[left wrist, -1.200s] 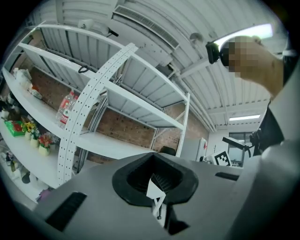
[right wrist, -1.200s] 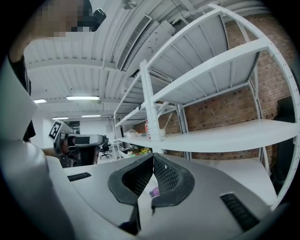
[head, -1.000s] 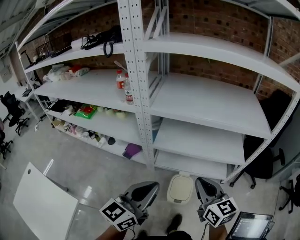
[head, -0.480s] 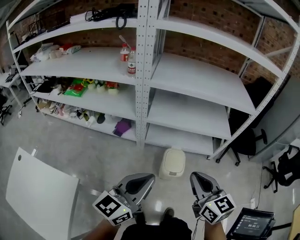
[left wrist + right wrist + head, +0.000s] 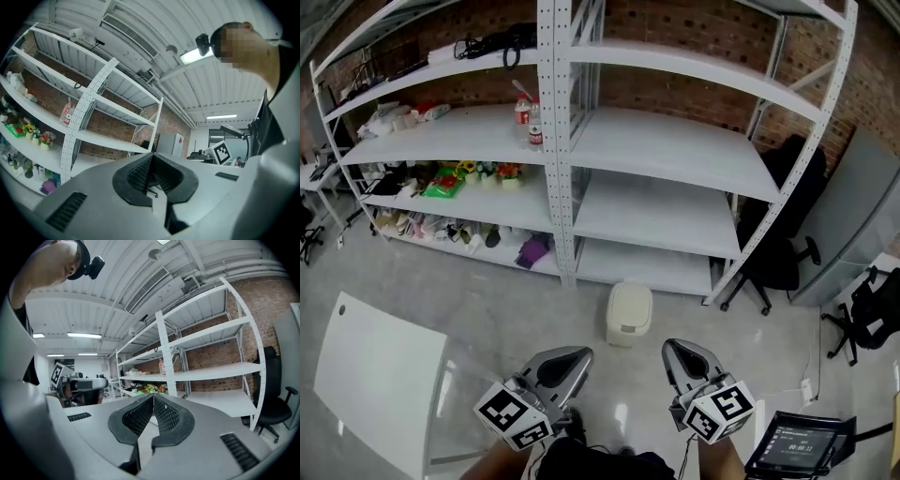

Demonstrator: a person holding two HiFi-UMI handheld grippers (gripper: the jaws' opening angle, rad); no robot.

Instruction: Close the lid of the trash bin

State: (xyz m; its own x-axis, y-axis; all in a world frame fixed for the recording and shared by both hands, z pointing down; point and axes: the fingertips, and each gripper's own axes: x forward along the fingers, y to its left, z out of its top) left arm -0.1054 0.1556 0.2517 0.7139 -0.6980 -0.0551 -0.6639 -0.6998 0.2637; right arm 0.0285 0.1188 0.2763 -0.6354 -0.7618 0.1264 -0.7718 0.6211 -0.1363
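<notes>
A small cream trash bin [image 5: 628, 312] stands on the grey floor in front of the white shelving, its lid lying flat on top. My left gripper [image 5: 567, 361] and right gripper [image 5: 680, 354] hover near the bottom of the head view, well short of the bin and apart from it. Both are shut with nothing between the jaws. In the left gripper view the left gripper [image 5: 151, 161] points up at the ceiling and shelves. The right gripper [image 5: 153, 403] also points upward in its own view; the bin is out of sight in both.
White metal shelving [image 5: 656, 150] spans the back against a brick wall, with bottles [image 5: 528, 120] and bright items [image 5: 450, 178] at left. A black office chair [image 5: 773, 248] stands at right, a white board [image 5: 375, 384] at lower left, a tablet screen [image 5: 797, 448] at lower right.
The view has pulled back and swung: the bin and shelves now sit farther off and more to the left. Both grippers stay shut and low in the frame.
</notes>
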